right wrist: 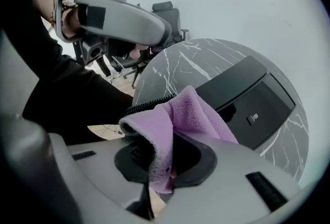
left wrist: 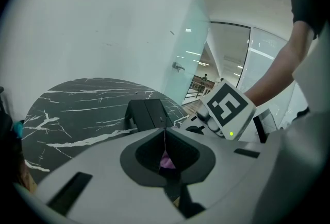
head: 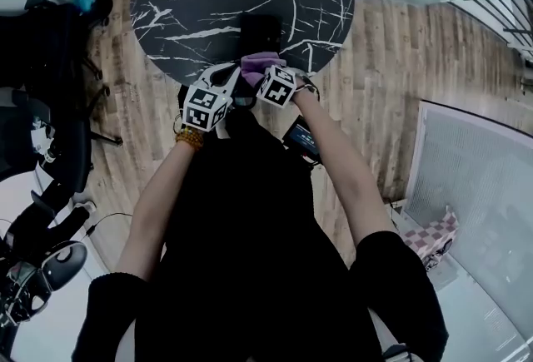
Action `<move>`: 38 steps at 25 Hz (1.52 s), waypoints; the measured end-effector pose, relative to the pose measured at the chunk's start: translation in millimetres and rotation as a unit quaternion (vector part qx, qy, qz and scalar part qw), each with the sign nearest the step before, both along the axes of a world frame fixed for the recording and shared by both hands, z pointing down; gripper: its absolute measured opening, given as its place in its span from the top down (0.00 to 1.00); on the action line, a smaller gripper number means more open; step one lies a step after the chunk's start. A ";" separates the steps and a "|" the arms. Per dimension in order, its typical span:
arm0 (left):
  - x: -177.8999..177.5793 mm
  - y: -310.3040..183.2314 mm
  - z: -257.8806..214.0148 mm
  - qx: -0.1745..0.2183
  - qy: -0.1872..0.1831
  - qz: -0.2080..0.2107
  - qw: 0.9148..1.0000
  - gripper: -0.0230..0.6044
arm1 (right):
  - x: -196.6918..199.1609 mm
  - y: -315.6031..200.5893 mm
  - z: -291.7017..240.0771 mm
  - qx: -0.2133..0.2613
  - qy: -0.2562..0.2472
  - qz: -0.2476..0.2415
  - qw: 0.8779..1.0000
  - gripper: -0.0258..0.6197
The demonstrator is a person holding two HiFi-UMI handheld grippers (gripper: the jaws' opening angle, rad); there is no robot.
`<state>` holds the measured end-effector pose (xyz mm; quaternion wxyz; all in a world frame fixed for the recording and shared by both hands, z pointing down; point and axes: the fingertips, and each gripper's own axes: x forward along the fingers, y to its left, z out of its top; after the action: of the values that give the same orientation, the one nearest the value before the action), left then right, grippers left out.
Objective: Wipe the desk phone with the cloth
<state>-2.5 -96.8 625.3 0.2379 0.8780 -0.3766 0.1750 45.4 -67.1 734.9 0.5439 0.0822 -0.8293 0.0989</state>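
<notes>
Pinching purple cloth [right wrist: 180, 120] in right gripper [right wrist: 161, 166] fingers just over black desk phone [right wrist: 258, 99] on marble counter [right wrist: 170, 68], left gripper [left wrist: 165, 133] fingers closed together; seemingly pre-wipe, next needing cloth lowered onto phone top and dragged across it.

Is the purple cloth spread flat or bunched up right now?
Bunched up: the purple cloth humps in folds out of the right gripper, whose jaws are clamped on it.
</notes>
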 end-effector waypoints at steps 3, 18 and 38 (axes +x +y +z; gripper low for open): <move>-3.0 -3.3 -13.5 0.018 -0.002 0.003 1.000 0.94 | 2.6 0.9 -17.3 -0.064 -0.081 0.055 0.993 0.87; -31.3 -33.6 -181.0 0.204 -0.008 -0.044 0.978 0.94 | 76.0 -82.4 -232.1 0.188 -0.364 0.327 0.851 0.87; -14.4 143.8 -274.6 0.324 0.039 -0.069 0.943 0.94 | 44.5 122.7 -342.5 0.345 -0.390 0.298 0.800 0.87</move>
<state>-16.9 47.0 350.8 -0.0336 0.8858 -0.4628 -0.0080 89.9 55.5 392.3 0.0532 0.4623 -0.8850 -0.0131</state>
